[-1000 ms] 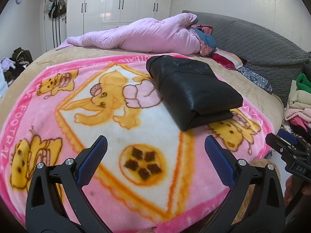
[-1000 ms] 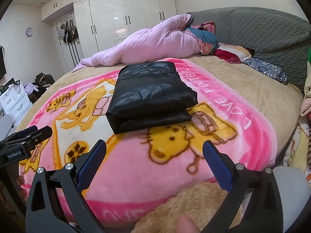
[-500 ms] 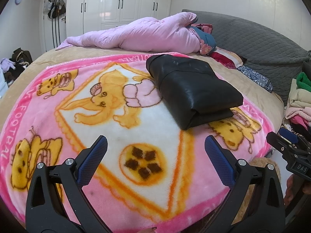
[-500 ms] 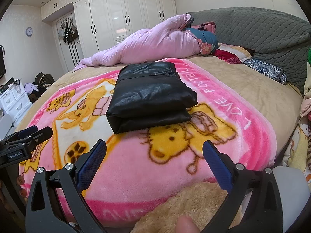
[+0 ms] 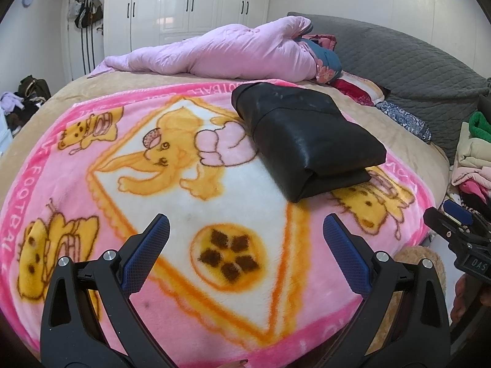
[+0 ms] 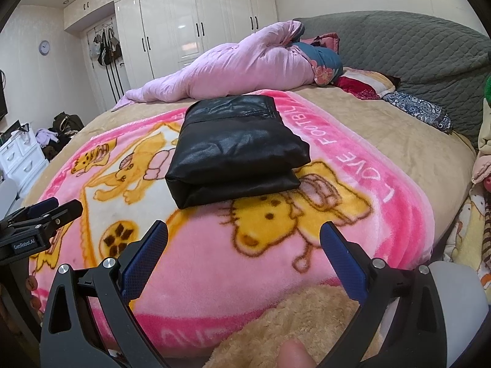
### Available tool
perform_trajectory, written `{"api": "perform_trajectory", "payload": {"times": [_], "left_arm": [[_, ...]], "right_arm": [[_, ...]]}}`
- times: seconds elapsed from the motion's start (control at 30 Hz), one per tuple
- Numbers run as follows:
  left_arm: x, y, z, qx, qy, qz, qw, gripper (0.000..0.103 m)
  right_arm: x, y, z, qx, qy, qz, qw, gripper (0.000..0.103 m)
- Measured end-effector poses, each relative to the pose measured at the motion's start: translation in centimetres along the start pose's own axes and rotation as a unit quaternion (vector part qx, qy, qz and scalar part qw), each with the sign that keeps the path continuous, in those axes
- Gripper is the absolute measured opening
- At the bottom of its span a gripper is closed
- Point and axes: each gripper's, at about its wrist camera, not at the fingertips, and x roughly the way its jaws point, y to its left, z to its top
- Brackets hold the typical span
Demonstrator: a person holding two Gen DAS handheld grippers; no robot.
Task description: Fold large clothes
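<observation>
**Folded black garment on cartoon blanket, both grippers wide and empty**

Left wrist view
- Left gripper (image 5: 245, 230): blue-padded fingers (image 5: 146, 254) spread wide, nothing between them; held over the near part of the blanket, whether touching it could not be told.
- Pink cartoon blanket (image 5: 76, 230): spread over the bed, printed with yellow animals and a white centre panel.
- Black leather-look garment (image 5: 303, 138): folded into a thick rectangular bundle, lying flat on the blanket, far and to the right of the left gripper, well apart from it. Folded edge faced the near right.
- Pink quilt (image 5: 233, 52): bunched lengthwise across the far side of the bed, beyond the garment.
- Grey quilted headboard (image 5: 399, 61): at far right.
- Stack of folded clothes (image 5: 472, 159): at the right edge, off the bed.
- Right gripper (image 5: 451, 224): tip seen at the right edge, near the blanket's corner.
- White wardrobe (image 5: 190, 3): along the far wall.

Right wrist view
- Right gripper (image 6: 244, 236): fingers wide apart, holding nothing, above the near edge of the blanket.
- Black garment (image 6: 236, 150): straight ahead, far of the gripper, resting partly on a yellow cartoon figure.
- Left gripper (image 6: 46, 211): at the left edge, near the blanket's left side.
- Tan fleecy fabric (image 6: 291, 322): at the near bottom, between the gripper arms.
- Fingertip (image 6: 294, 352): at the bottom edge.
- White drawer unit (image 6: 21, 159): far left on the floor.
</observation>
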Motion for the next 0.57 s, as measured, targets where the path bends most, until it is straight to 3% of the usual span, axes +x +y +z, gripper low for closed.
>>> {"api": "perform_trajectory", "payload": {"times": [0.23,0.3,0.4,0.47,0.5,0.57], "left_arm": [[1.0,2.9,0.0,-0.017,0.028,0.017,0.9993,0.094],[1.5,5.3,-0.1,-0.043,0.046,0.019,0.9978,0.094],[1.5,12.3,-0.3,-0.096,0.069,0.049,0.9918,0.094],[0.4,19.2,-0.7,-0.140,0.073,0.090,0.9833,0.094],[-0.6,24.0,-1.1,-0.169,0.079,0.128,0.9741,0.094],[-2.2,31.0,-1.8,-0.208,0.087,0.190,0.9555,0.094]], "right_arm": [[-0.3,-2.2,-0.8,0.025,0.002,-0.027,0.999,0.099],[-0.5,-4.0,-1.2,0.044,-0.002,-0.051,0.998,0.099],[-0.7,-9.0,-2.4,0.091,-0.006,-0.123,0.988,0.099],[-0.9,-14.3,-3.8,0.149,-0.002,-0.186,0.971,0.099],[-1.0,-16.9,-4.7,0.178,0.002,-0.221,0.959,0.099],[-1.2,-23.2,-7.3,0.246,0.029,-0.304,0.920,0.099]]}}
